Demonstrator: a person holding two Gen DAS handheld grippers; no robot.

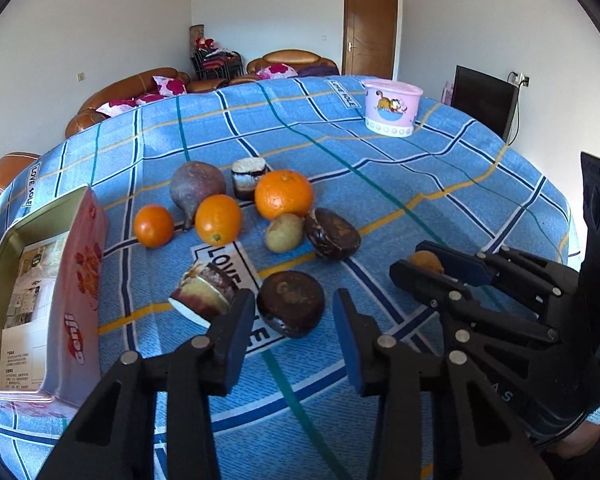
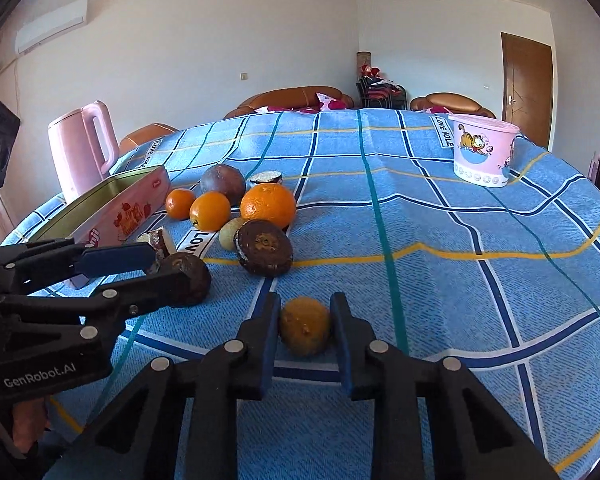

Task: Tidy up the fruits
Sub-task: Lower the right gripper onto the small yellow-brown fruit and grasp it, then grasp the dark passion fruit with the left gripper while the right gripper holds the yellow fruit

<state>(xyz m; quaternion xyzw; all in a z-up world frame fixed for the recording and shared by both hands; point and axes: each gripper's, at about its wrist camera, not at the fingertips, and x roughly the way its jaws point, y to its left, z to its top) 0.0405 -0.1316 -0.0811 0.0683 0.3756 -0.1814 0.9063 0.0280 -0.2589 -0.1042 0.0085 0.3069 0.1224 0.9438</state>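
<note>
My left gripper (image 1: 292, 312) straddles a dark brown round fruit (image 1: 290, 308) on the blue checked cloth. Its left pad touches the fruit; a sliver of cloth shows at the right pad. From the right wrist view the same left gripper (image 2: 168, 268) reaches around that dark brown fruit (image 2: 192, 280). My right gripper (image 2: 305, 320) is shut on a small yellow-orange fruit (image 2: 305, 326) resting on the cloth, also seen as the right gripper (image 1: 420, 266). Three oranges (image 1: 284, 194) (image 1: 218, 219) (image 1: 153, 226), a purple fruit (image 1: 197, 188), a greenish fruit (image 1: 284, 233) and another dark fruit (image 1: 332, 234) lie behind.
An open pink tin box (image 1: 40, 280) stands at the left, lined with printed paper. Two cake pieces (image 1: 206, 288) (image 1: 249, 176) lie among the fruit. A pink cartoon tub (image 1: 392, 108) stands at the far right, a pink kettle (image 2: 80, 144) at the far left edge.
</note>
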